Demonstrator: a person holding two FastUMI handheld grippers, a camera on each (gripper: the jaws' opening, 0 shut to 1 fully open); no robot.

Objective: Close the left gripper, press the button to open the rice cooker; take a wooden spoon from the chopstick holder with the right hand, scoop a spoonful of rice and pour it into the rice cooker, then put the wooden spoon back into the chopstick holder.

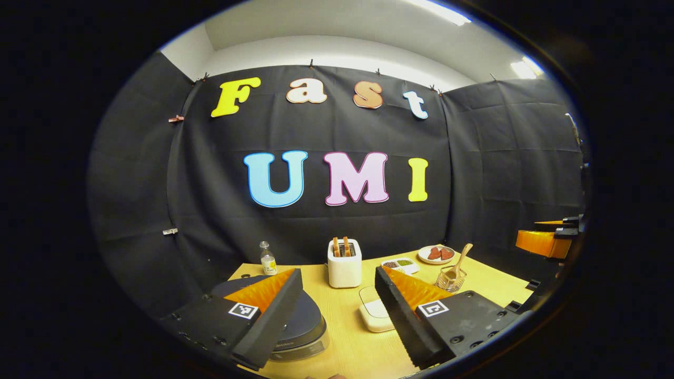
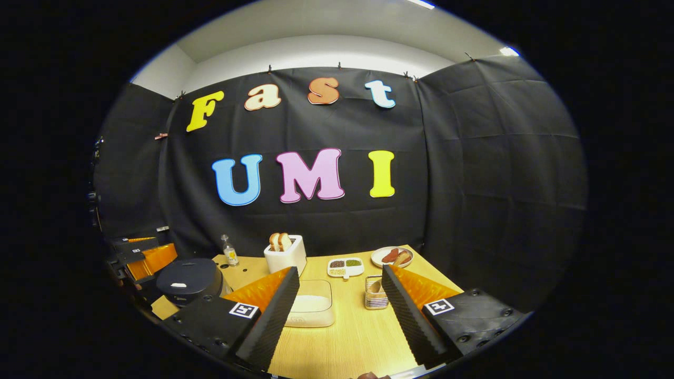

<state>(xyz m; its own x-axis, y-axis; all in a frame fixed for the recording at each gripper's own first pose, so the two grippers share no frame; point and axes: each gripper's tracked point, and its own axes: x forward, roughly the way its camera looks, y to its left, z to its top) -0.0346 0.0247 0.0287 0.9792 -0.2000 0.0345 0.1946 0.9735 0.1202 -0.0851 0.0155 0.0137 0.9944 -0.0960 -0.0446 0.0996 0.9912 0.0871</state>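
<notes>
1. Left hand-held gripper [image 1: 337, 310]: its fingers stand wide apart, holding nothing, above the near left of the table [image 1: 347, 342]. Risk, in my judgement: pressing the button with the fingers spread could straddle or miss it, so they must come together first.
2. Right hand-held gripper [image 2: 339, 310]: also spread, holding nothing, over the near middle of the table.
3. Rice cooker [image 2: 187, 281]: dark, lid down, at the near left, partly under the left gripper's left finger in the left gripper view. The pale patch on the lid may be the button; I cannot tell.
4. Rice container [image 2: 310, 310]: clear, just ahead, between the right gripper's fingers.
5. Chopstick holder [image 2: 375, 297]: right of the container, near the right finger, the wooden spoon [image 1: 463, 258] leaning out. A careless pull could tip the light holder.
6. Farther: toaster [image 2: 286, 252], bottle [image 2: 228, 251], plate [image 2: 392, 257].
</notes>
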